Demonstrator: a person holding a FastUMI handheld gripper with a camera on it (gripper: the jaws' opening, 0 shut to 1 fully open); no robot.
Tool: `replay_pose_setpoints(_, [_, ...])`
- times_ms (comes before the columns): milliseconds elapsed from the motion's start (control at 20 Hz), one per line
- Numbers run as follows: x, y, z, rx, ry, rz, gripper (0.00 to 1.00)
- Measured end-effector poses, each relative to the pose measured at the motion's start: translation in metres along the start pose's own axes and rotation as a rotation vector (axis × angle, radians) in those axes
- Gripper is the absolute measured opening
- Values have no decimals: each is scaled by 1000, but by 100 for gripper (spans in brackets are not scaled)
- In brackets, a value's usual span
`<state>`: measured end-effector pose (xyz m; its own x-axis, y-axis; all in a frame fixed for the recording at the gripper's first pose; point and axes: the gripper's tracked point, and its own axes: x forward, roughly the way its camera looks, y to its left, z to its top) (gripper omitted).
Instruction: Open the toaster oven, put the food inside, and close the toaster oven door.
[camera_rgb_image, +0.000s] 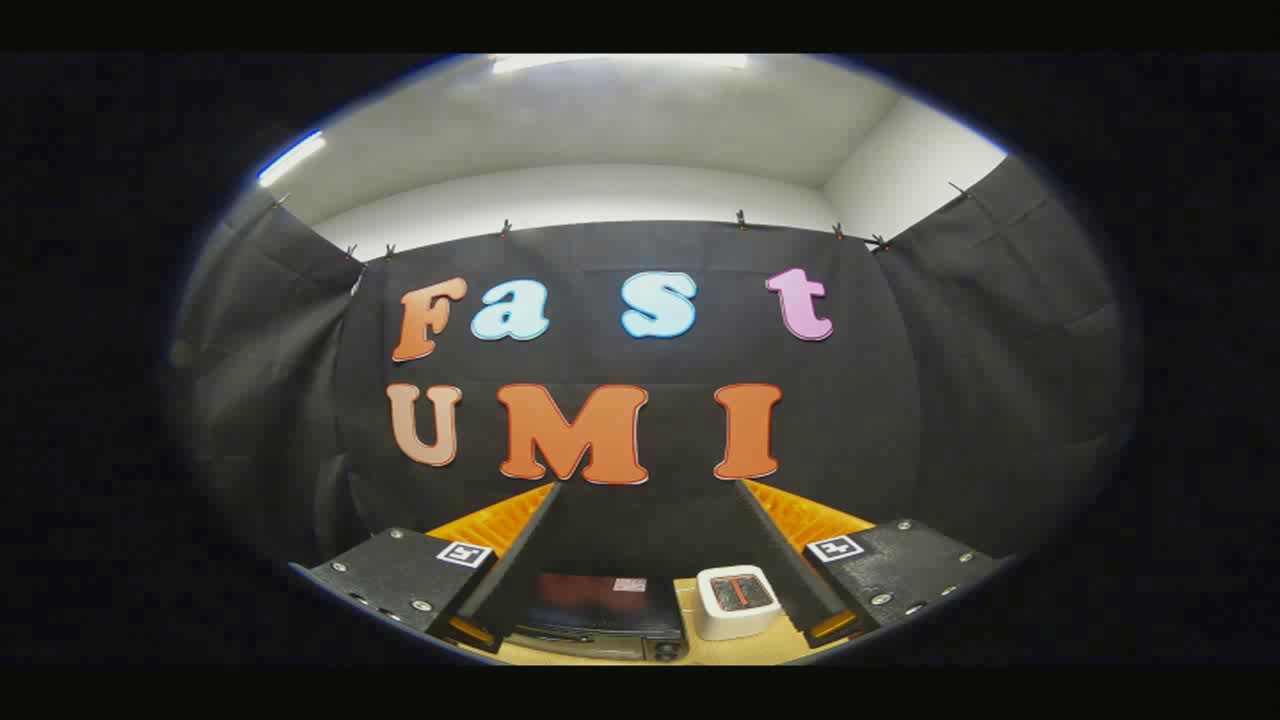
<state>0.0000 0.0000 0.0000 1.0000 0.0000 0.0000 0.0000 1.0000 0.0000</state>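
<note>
**Observer:** Where's the toaster oven, and how far along are you?

**Operator:** I see the toaster oven (600, 618) low down, between my two fingers and a bit beyond them, sitting on the pale wooden table (705, 650). Its top faces me, and the door looks closed, though I only catch the upper edge of the front, so I hedge on that. By my reading nothing is done yet: opening, loading and closing all remain.

**Observer:** And the food?

**Operator:** Just beside the oven, on its right, stands a small white square container (738, 600) with something reddish in it. I judge that to be the food, but it's too small to name.

**Observer:** The gripper?

**Operator:** The gripper (640, 560) is spread wide and holds nothing; the fingers stand well apart, with oven and container in the gap. It's held high, pointing mostly at the black cloth wall (900, 400), so I need to drop toward the door first.
</note>
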Motion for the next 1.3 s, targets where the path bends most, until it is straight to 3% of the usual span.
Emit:
replay_pose_setpoints(900, [10, 41, -32, -9, 58, 88, 99])
replay_pose_setpoints(1050, [11, 59, -56, -2, 103, 123, 99])
replay_pose_setpoints(1300, [13, 94, -132, 9, 283, 191, 99])
